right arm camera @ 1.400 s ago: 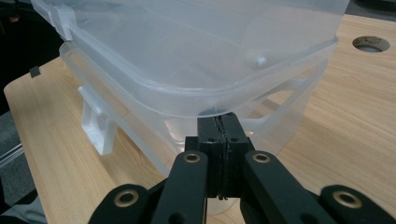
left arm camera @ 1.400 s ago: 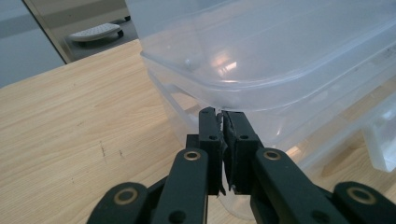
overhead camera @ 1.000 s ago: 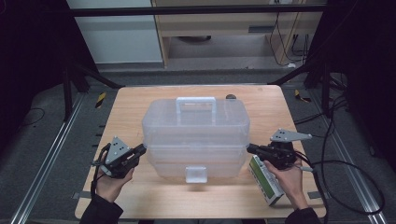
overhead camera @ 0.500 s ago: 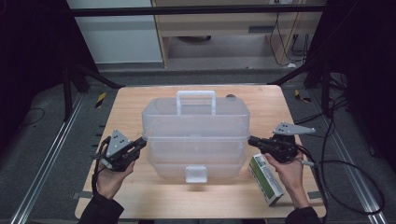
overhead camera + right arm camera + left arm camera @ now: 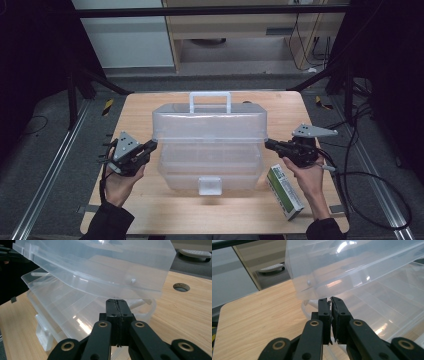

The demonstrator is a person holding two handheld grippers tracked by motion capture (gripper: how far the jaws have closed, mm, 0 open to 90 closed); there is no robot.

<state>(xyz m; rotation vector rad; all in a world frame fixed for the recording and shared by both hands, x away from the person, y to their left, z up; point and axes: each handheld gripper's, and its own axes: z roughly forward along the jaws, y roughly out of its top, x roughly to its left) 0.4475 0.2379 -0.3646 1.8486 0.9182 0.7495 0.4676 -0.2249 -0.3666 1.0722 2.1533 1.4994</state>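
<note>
The clear box (image 5: 210, 142) looks light, thin-walled and slick; both clenched claws, left (image 5: 150, 146) and right (image 5: 269, 144), prop its lid ends, grasping nothing.

Dim room, grey floor (image 5: 45, 150), possibly cabinets (image 5: 125, 35) behind.

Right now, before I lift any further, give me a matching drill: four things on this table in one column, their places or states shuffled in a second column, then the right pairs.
Things:
1. clear plastic toolbox
2. green and white carton
3. left claw
4. white handle

Places or states:
A. lying flat by the table's right front corner
B. upright on top of the lid
C. mid-table, lid raised
D. shut, tips under the lid's left end

Pairs: 1-C, 2-A, 3-D, 4-B
</note>
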